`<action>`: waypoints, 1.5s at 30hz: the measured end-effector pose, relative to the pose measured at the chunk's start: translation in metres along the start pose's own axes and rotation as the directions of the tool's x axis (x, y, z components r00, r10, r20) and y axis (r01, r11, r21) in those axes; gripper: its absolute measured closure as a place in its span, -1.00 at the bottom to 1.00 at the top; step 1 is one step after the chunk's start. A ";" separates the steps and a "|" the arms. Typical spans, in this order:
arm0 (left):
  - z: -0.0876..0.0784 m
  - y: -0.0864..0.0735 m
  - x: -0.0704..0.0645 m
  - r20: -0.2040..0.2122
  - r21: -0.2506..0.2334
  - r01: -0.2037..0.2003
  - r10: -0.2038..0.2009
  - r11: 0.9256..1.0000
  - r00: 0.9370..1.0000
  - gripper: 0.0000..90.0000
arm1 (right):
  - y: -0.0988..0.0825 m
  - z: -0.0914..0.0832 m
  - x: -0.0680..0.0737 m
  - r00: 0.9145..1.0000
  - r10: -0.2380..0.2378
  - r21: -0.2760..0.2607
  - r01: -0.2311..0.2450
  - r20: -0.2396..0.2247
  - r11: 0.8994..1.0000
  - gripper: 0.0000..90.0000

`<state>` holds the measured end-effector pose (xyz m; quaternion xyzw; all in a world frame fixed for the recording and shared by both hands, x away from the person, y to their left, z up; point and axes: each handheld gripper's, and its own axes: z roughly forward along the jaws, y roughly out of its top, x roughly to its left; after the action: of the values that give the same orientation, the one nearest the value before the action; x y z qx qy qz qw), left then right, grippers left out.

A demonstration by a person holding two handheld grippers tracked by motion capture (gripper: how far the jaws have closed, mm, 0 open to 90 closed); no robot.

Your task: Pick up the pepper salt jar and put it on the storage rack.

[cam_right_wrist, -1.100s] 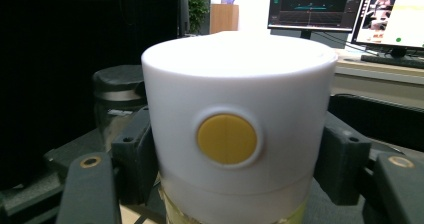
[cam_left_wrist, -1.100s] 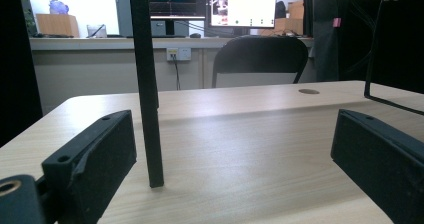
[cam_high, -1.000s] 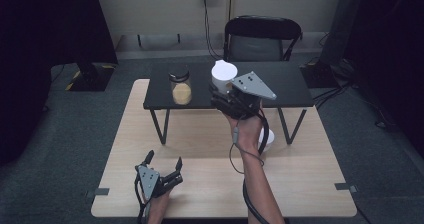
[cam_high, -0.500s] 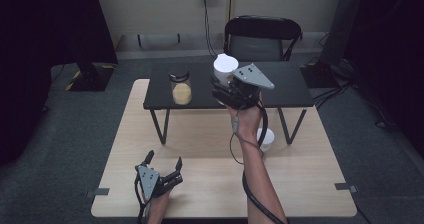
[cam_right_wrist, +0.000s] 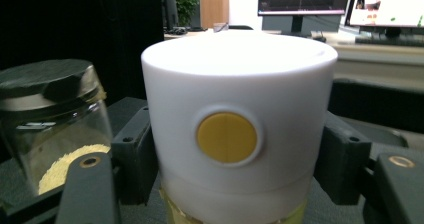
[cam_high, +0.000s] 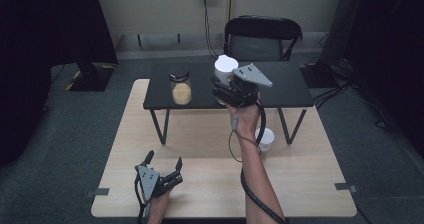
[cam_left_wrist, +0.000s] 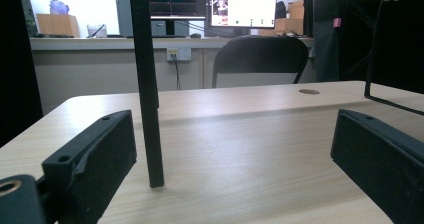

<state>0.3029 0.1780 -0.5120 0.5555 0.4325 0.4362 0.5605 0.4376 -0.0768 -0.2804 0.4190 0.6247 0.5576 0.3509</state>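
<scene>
- Holding a white jar (cam_right_wrist: 239, 134) between my right gripper's (cam_high: 226, 90) jaws; in the right gripper view both black pads press flat on its sides, so the grip is closed on it.
- That jar has a white lid with a round yellow dot (cam_right_wrist: 226, 137) on the side facing the camera, and a strip of clear wall with yellow fill below the lid.
- From the high view, I see the jar over the black stand (cam_high: 280, 89), near its middle, with its white top (cam_high: 226, 63) showing just beyond the gripper's grey plate (cam_high: 252, 75). Whether its base touches the stand I cannot tell.
- On the same stand, well to the left of my jar, sits a glass jar (cam_high: 180, 84) with a dark lid and yellow grains in its lower part; it appears at the left edge of the right gripper view (cam_right_wrist: 52, 119).
- My left gripper (cam_high: 162, 170) rests low at the near left of the wooden table (cam_high: 300, 184), jaws spread wide with nothing between the pads, only bare tabletop and one thin black stand leg (cam_left_wrist: 148, 84) ahead.
- A small white cup (cam_high: 265, 139) stands on the wooden table under the stand's right side, just beside my right forearm.
- Behind the table I see a black chair (cam_high: 262, 36).
</scene>
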 end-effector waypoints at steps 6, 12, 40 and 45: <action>0.000 0.000 0.000 -0.002 0.000 0.000 0.000 1.000 1.000 -0.92 | 0.000 0.001 -0.001 1.000 -0.001 0.002 0.001 -0.006 1.000 -0.34; 0.000 0.000 0.000 -0.001 0.000 0.000 0.000 1.000 1.000 -0.92 | 0.001 0.002 -0.001 1.000 0.003 0.006 -0.003 -0.009 1.000 -0.34; 0.000 0.000 0.000 0.006 0.002 0.000 0.000 1.000 1.000 -0.92 | -0.001 -0.003 -0.003 0.999 0.031 -0.066 -0.029 0.026 0.997 -1.00; 0.000 0.000 0.000 0.006 0.000 0.000 0.000 1.000 1.000 -0.92 | 0.000 -0.006 -0.003 0.999 0.029 -0.066 -0.027 0.020 0.997 -1.00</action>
<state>0.3029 0.1783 -0.5120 0.5568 0.4309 0.4346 0.5616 0.4334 -0.0816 -0.2793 0.4218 0.5965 0.5782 0.3632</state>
